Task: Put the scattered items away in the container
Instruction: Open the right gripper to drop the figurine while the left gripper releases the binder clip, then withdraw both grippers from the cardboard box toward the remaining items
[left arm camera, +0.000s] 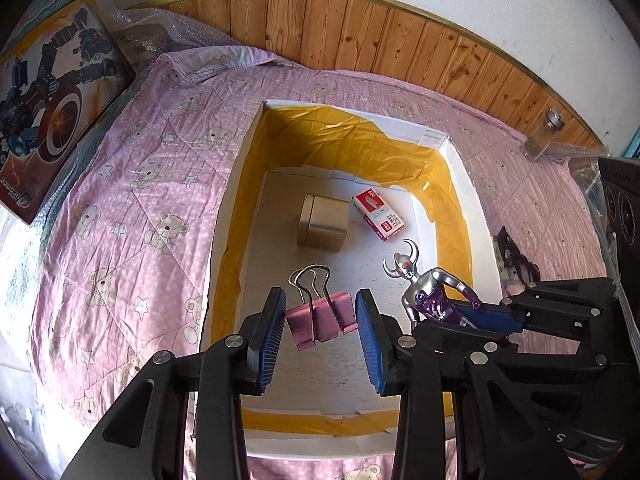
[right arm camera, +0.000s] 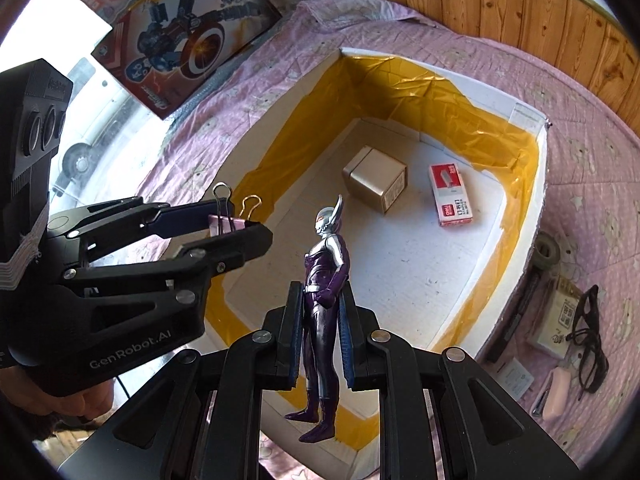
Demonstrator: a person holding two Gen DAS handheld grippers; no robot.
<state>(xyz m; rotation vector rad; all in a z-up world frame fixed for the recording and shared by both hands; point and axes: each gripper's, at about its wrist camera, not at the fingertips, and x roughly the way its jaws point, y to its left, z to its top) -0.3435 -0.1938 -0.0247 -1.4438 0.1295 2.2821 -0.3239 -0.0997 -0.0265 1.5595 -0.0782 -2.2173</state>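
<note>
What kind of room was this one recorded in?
Most likely a bedroom: a pink teddy-bear quilt covers a bed, wood panelling backs it, and a toy box lies nearby. The white container sits on the quilt.

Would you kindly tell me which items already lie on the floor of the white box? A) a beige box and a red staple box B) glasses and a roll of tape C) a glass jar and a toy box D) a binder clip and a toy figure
A: the beige box and the red staple box rest on the floor of the white box, while the fingers hold the binder clip and the toy figure above it.
</note>
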